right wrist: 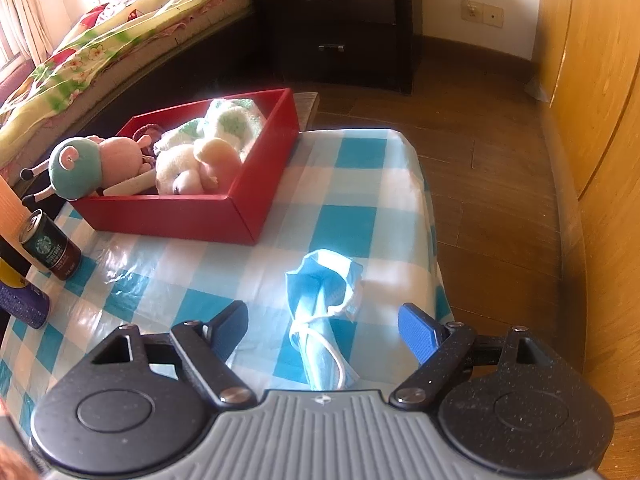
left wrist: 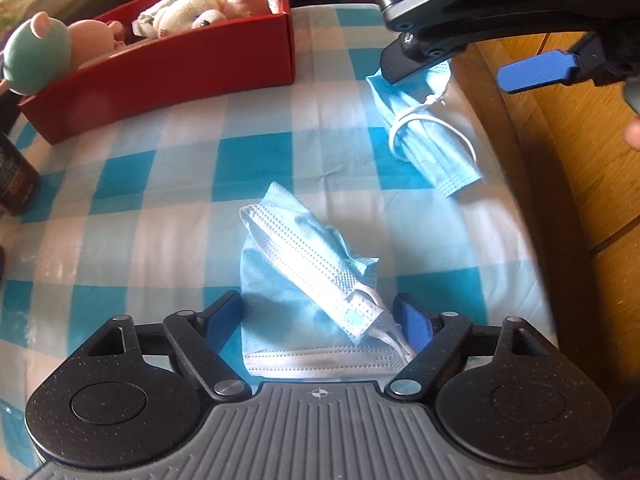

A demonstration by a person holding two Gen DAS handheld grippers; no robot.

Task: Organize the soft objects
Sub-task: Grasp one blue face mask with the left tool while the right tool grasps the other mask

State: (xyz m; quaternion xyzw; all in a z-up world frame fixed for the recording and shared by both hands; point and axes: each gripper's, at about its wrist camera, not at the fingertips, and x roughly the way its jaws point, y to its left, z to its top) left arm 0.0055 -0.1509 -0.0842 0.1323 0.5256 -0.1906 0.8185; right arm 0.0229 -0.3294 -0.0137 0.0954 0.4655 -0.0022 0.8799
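Note:
A folded blue face mask [left wrist: 308, 296] lies on the checked tablecloth [left wrist: 160, 184] between the open fingers of my left gripper [left wrist: 324, 318]. A second blue mask [left wrist: 430, 136], rolled with white ear loops, lies at the table's right edge; in the right wrist view this mask [right wrist: 322, 312] lies between the open fingers of my right gripper [right wrist: 326, 328]. The right gripper [left wrist: 456, 68] also shows in the left wrist view, above that mask. A red box [right wrist: 192, 208] at the far left holds plush toys [right wrist: 192, 164] and a folded towel [right wrist: 228, 120].
A green-headed plush [right wrist: 76, 168] leans at the box's left end. A coffee can [right wrist: 52, 246] and a dark blue can [right wrist: 24, 304] stand at the table's left edge. Wooden floor [right wrist: 480, 184], a wooden wardrobe [right wrist: 600, 120], a dark nightstand [right wrist: 340, 20] and a bed [right wrist: 100, 40] surround the table.

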